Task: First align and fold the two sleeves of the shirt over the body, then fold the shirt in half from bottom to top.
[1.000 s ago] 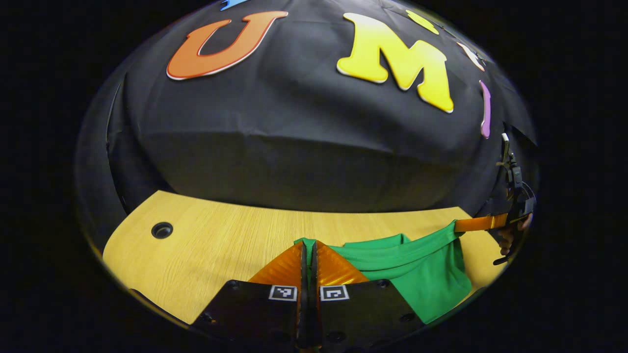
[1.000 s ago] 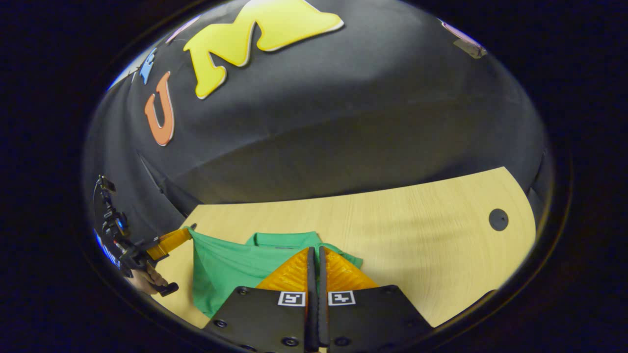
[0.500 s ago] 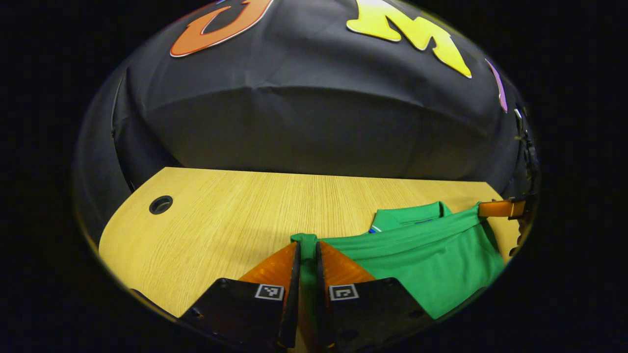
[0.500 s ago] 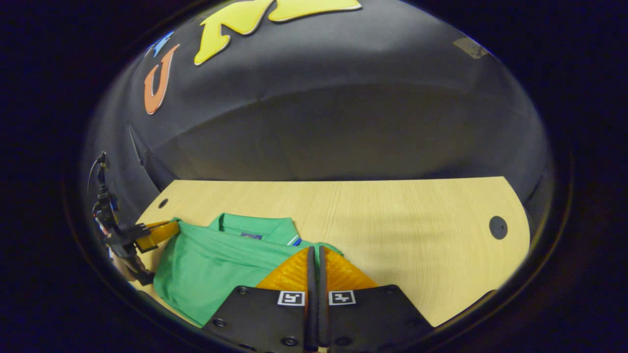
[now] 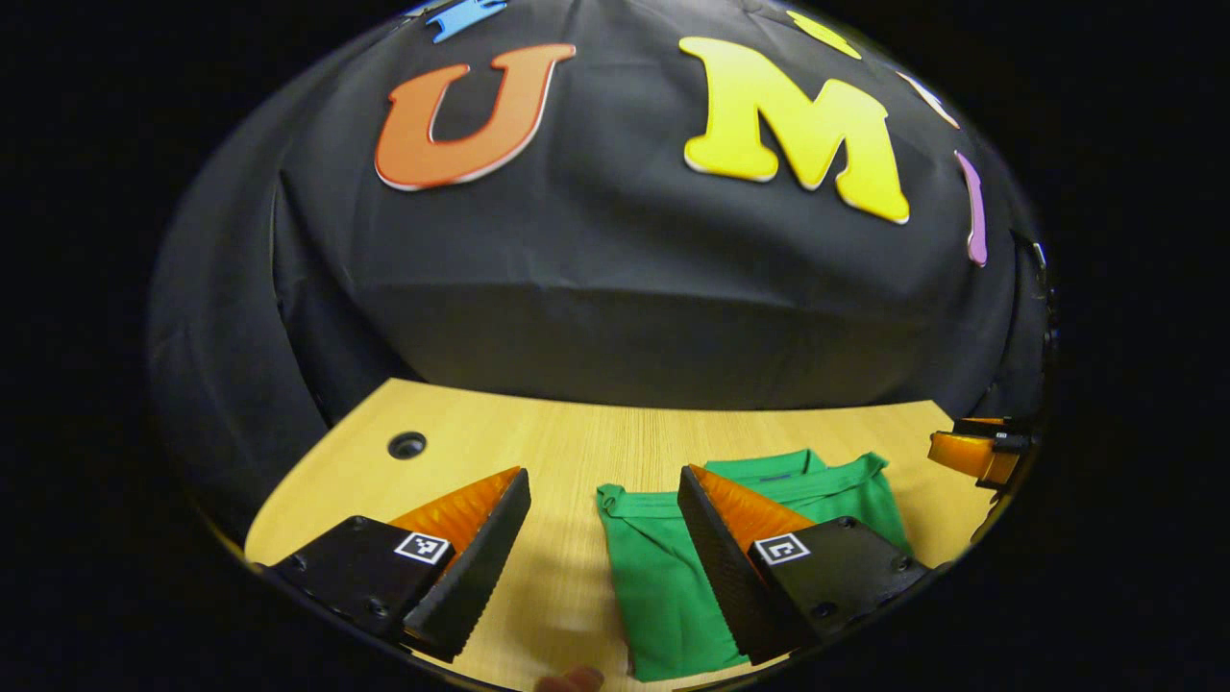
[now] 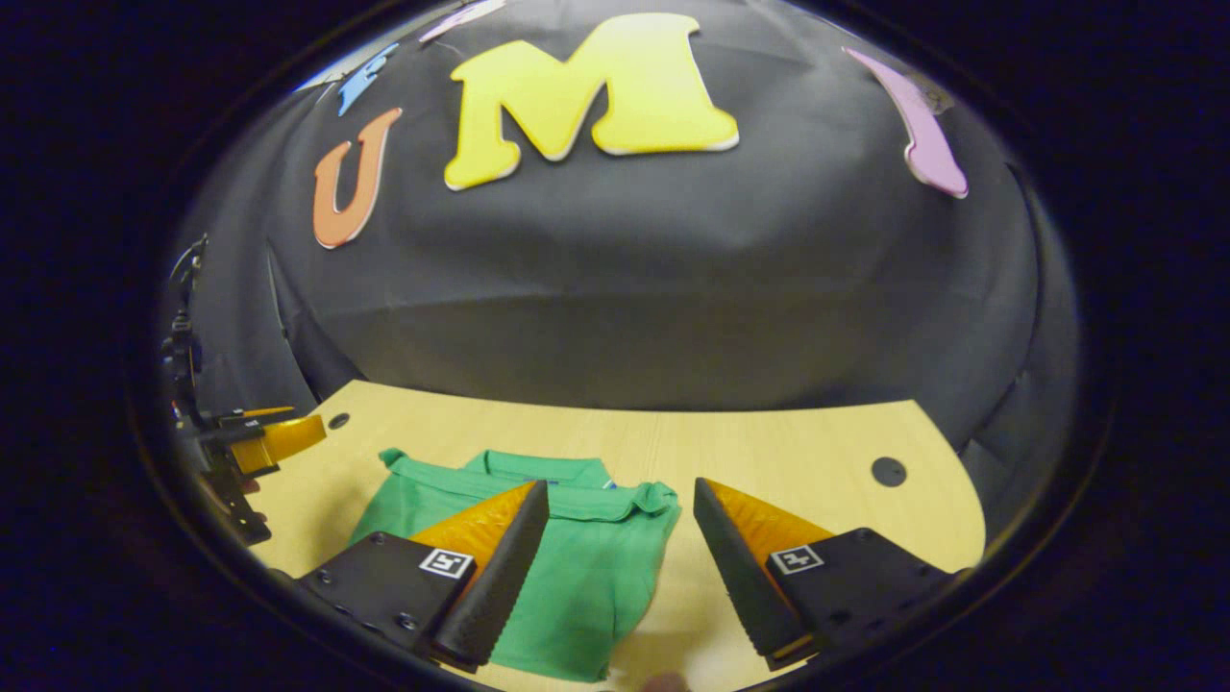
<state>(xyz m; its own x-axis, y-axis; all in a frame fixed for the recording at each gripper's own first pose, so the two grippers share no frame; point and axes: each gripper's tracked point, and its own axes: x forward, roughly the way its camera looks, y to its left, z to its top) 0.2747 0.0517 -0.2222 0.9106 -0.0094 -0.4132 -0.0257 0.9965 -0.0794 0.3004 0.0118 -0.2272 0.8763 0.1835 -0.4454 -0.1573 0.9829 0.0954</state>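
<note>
A green shirt [image 5: 663, 567] lies folded flat on the wooden table [image 5: 577, 452], its collar toward the back wall. In the left gripper view my left gripper [image 5: 601, 485] stands open above the shirt's left top corner, nothing between its fingers. The right gripper [image 5: 975, 452] shows at the far right edge, off the cloth. In the right gripper view the same shirt [image 6: 586, 567] lies under my open right gripper [image 6: 620, 492], whose fingers straddle the shirt's right top corner. The left gripper [image 6: 279, 437] shows at the far left, clear of the shirt.
The table has a round cable hole at each end [image 5: 406, 444] [image 6: 888, 471]. The black booth wall [image 5: 625, 288] rises right behind the table. A fingertip [image 5: 572, 680] shows at the bottom edge of the left gripper view.
Both grippers have opened and let go of the shirt's top corners, then lifted back. The shirt now lies folded on the table.
</note>
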